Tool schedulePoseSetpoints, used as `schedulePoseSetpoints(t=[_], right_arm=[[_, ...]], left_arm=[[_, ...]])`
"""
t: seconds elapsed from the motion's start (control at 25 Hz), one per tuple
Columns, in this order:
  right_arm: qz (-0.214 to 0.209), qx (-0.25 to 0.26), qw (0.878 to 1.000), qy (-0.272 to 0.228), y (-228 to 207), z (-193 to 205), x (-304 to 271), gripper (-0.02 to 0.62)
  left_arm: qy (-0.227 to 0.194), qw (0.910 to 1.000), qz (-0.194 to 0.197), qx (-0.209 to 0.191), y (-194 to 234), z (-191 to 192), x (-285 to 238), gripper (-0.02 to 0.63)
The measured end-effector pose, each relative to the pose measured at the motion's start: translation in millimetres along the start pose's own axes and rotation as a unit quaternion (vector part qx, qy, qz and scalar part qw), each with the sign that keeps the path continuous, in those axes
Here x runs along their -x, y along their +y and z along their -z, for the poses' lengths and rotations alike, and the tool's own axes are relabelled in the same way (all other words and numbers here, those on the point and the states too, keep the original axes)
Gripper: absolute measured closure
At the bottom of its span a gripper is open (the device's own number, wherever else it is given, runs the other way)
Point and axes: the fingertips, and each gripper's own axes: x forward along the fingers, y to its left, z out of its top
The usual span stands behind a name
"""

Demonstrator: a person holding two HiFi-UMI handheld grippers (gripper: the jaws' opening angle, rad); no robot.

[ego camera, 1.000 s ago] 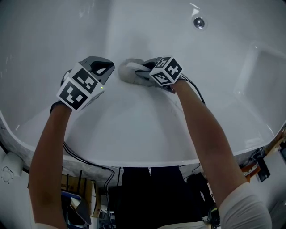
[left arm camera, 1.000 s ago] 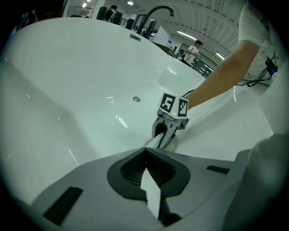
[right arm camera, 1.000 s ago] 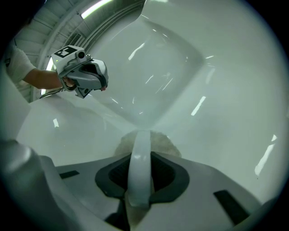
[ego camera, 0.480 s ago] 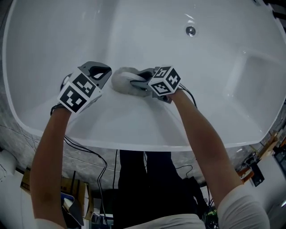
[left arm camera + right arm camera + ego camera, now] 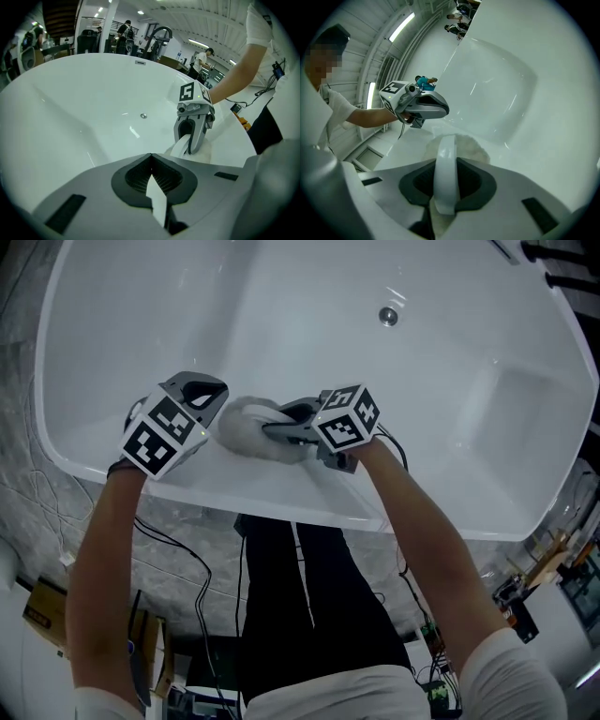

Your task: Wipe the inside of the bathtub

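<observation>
A white bathtub (image 5: 450,362) fills the head view, with its drain (image 5: 387,316) far up the basin. My right gripper (image 5: 281,426) is shut on the white loop handle (image 5: 445,164) of a fluffy white pad (image 5: 242,430). The pad presses on the sloping near wall, just inside the rim. My left gripper (image 5: 217,390) hovers close to the pad's left side; its jaws are shut with nothing between them. In the left gripper view the right gripper (image 5: 192,123) and the pad (image 5: 206,149) stand just ahead. The right gripper view shows the left gripper (image 5: 423,107) above the pad (image 5: 465,142).
A grey stone surround (image 5: 28,427) borders the tub's left side. Cables (image 5: 178,549) trail on the floor below the near rim, beside the person's dark trousers (image 5: 291,606). A moulded seat step (image 5: 511,399) lies at the tub's right. People and equipment stand beyond the far rim (image 5: 126,28).
The right gripper has dragged the pad down the near wall toward the rim and slightly left. The left gripper kept beside it. The head camera has pulled back, showing more floor.
</observation>
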Motion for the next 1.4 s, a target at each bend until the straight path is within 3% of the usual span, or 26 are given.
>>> schedulePoseSetpoints(t=[0.12,0.32,0.68,0.96,1.4], right_arm=[[-0.015,0.002,1.000,-0.004,26.7,-4.3,6.0,0.508],[-0.032,0.017,0.999,-0.012,78.7,-7.4,14.9,0.508],[-0.059,0.029,0.997,-0.033,121.1,-31.1,11.9,0.508],[-0.075,0.020,0.996,-0.037,140.1,-62.8,-31.5,0.508],[-0.045,-0.010,0.998,-0.037,116.3,-98.4,-91.7,0.508]], left_arm=[[-0.008,0.9997,-0.005,0.021,-7.4,0.9,16.2,0.600],[-0.001,0.9994,-0.031,0.012,-23.3,8.8,57.4,0.600],[0.019,0.9990,-0.041,0.005,-1.5,18.2,90.6,0.600],[0.034,0.9989,-0.014,-0.031,33.2,33.6,104.0,0.600],[0.024,0.9962,0.037,-0.075,90.1,38.9,102.2,0.600]])
